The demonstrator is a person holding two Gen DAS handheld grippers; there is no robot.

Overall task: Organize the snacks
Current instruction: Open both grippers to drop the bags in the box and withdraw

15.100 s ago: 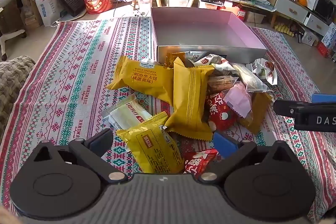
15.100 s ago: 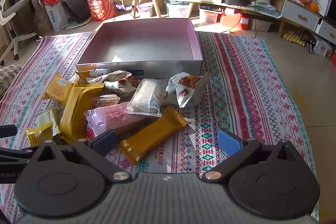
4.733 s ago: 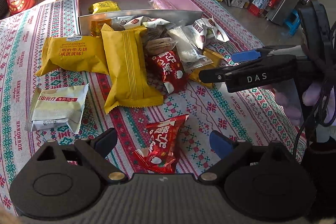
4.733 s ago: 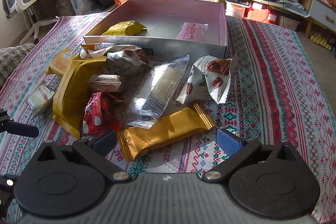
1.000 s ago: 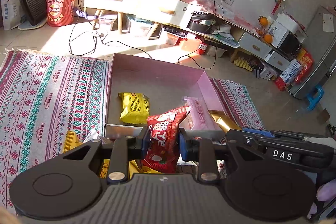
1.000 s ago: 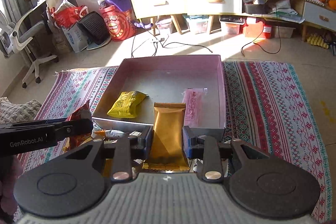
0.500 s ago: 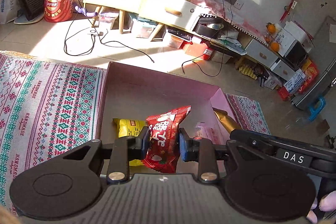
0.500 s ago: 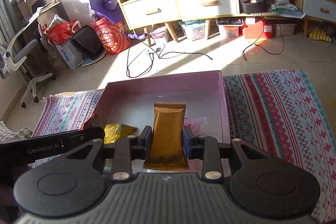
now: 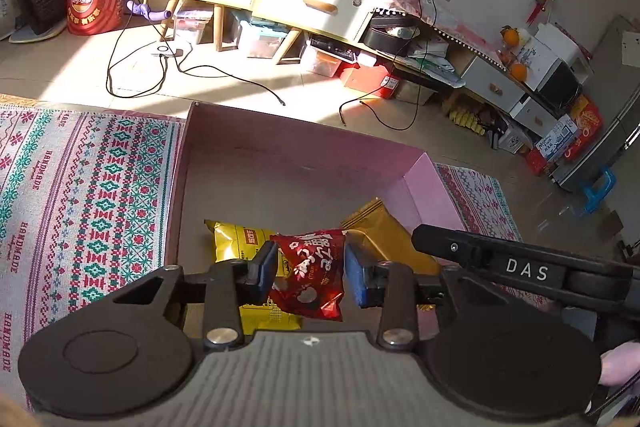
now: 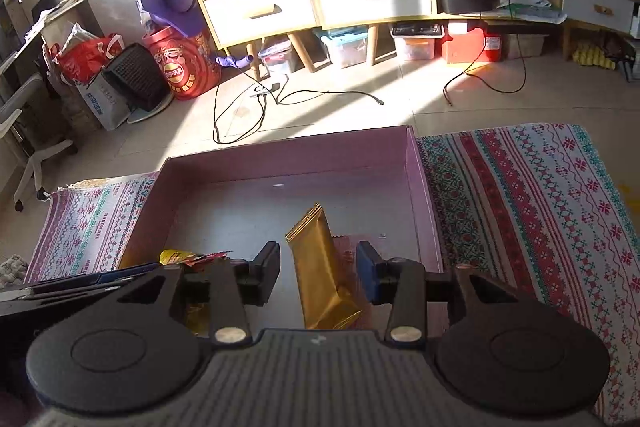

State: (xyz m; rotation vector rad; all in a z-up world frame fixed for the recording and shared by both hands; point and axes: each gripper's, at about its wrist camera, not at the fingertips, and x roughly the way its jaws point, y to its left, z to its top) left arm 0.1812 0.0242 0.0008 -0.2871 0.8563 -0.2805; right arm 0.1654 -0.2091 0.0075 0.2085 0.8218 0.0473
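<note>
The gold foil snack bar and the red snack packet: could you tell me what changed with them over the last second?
Both grippers opened over the pink cardboard box. The right gripper released the gold foil snack bar; the left gripper loosened around the red snack packet. The yellow snack packet stayed put.

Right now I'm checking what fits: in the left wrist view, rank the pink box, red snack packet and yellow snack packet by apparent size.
1. pink box
2-3. red snack packet and yellow snack packet: unsure, since the yellow is partly hidden.

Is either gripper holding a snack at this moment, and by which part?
Neither. The left gripper stands open around the red packet, gaps on both sides; the right gripper is open, clear of the gold bar.
</note>
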